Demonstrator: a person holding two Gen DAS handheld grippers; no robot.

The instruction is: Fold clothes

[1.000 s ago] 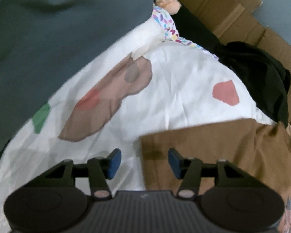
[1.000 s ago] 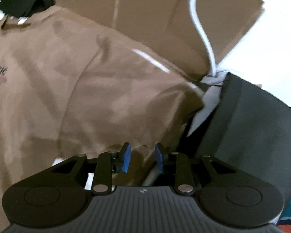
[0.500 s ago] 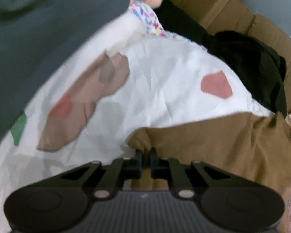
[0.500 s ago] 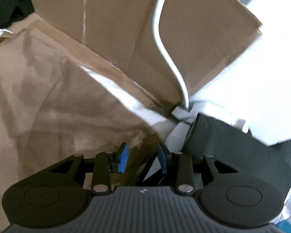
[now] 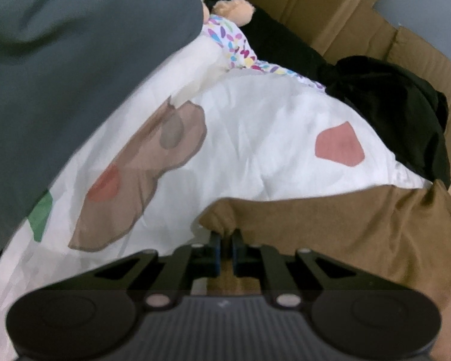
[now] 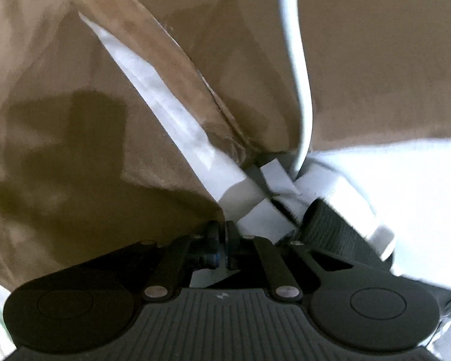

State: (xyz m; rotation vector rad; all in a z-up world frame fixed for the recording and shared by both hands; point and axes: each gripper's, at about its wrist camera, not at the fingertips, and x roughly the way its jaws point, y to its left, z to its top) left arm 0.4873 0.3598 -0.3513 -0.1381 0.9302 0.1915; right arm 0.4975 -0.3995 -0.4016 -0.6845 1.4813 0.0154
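A white patterned bedsheet (image 5: pixel 255 138) lies under your work. In the left view, your left hand-held gripper (image 5: pixel 224 240) pinches the brown T-shirt (image 5: pixel 345 228) at its bunched corner. In the right view, your right hand-held gripper (image 6: pixel 222 234) is clamped on the shirt's opposite edge; the cloth is soft and light, so grip seams.

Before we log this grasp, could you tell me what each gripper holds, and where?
Both hold the brown shirt: left gripper at a bunched corner, right gripper at its edge.

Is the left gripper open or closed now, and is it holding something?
Closed. The left gripper has its blue pads nearly together, with the bunched corner of the brown shirt pinched between them.
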